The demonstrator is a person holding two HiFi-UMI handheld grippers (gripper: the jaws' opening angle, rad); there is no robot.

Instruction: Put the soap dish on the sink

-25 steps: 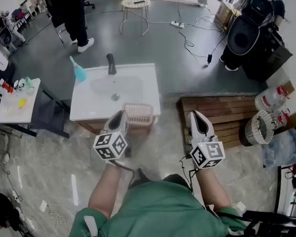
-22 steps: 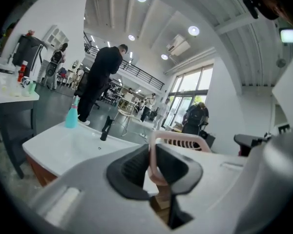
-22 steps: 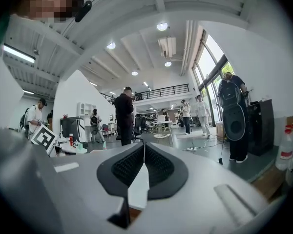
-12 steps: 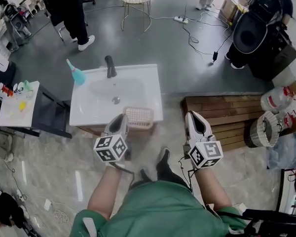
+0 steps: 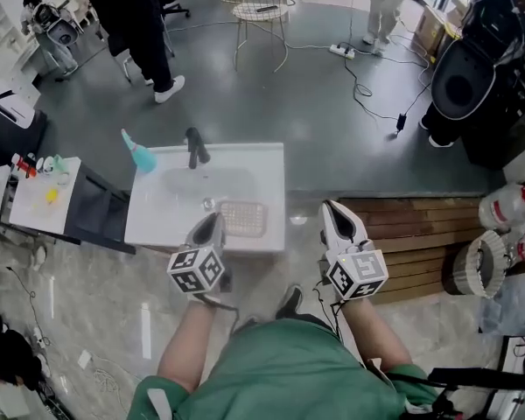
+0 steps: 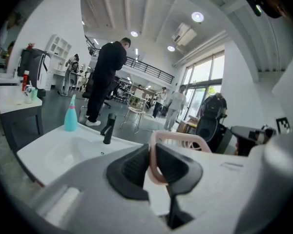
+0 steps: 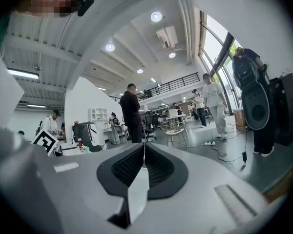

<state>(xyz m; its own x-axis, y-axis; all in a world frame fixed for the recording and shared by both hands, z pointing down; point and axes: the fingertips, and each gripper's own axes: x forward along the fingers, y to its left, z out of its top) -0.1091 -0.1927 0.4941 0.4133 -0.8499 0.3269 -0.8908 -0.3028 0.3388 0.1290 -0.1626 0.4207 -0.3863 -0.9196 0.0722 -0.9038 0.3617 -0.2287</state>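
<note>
1x soap dish [image 5: 243,218], 1x sink [image 5: 264,169]

person, lower centre of the head view: green short-sleeved top [image 5: 280,376], one dark shoe [image 5: 289,300] just above its hem. left gripper [image 5: 212,227] and right gripper [image 5: 335,218]: pale grey moulded shells tapering forward, each with a white cube [image 5: 197,271] printed with black square markers, and thin dark cables [image 5: 222,299] at the rear. jaw faces lined with black ribbed pads [image 7: 128,165].

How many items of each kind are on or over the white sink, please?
Teal plastic bottle: 1
Black upright faucet: 1
Pink slotted plastic soap dish, held in the left claw: 1
Total: 3
</note>
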